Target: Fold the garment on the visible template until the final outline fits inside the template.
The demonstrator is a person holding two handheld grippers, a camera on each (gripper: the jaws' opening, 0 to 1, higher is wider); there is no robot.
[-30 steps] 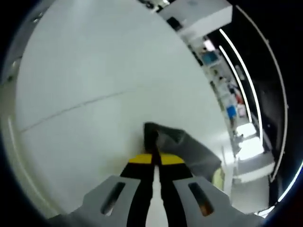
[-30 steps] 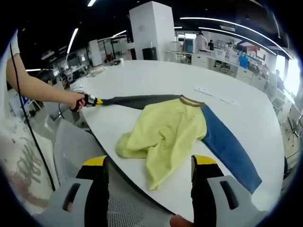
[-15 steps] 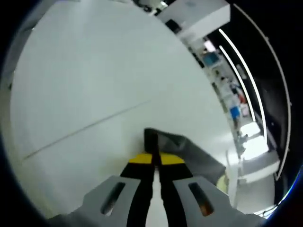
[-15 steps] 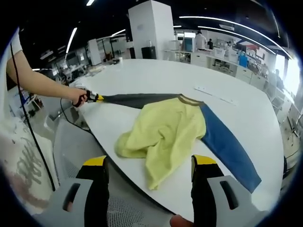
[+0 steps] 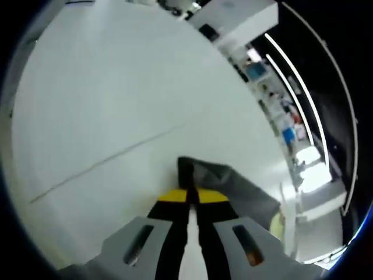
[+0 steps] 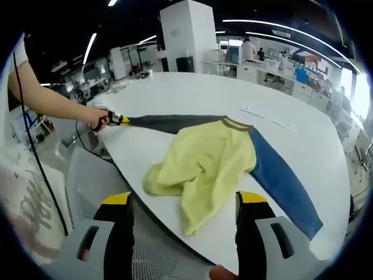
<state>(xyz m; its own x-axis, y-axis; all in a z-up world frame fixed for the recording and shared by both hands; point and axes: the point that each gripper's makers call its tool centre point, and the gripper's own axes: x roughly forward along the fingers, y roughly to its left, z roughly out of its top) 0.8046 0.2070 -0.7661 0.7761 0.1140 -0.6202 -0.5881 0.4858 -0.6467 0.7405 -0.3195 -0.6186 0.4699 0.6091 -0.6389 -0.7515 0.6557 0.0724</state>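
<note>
My left gripper [image 5: 187, 185] has its yellow-tipped black jaws pinched together on the end of the dark grey fabric sleeve [image 5: 230, 185], which runs away from my fingertips to the right over the white tabletop [image 5: 116, 87]. From my right gripper [image 6: 182, 213], whose jaws stand wide apart and hold nothing, the pale yellow long-sleeved garment [image 6: 201, 166] lies crumpled on the table just ahead, between and beyond my fingers. Its grey sleeve stretches left to my other gripper and its blue sleeve [image 6: 282, 184] lies flat to the right.
</note>
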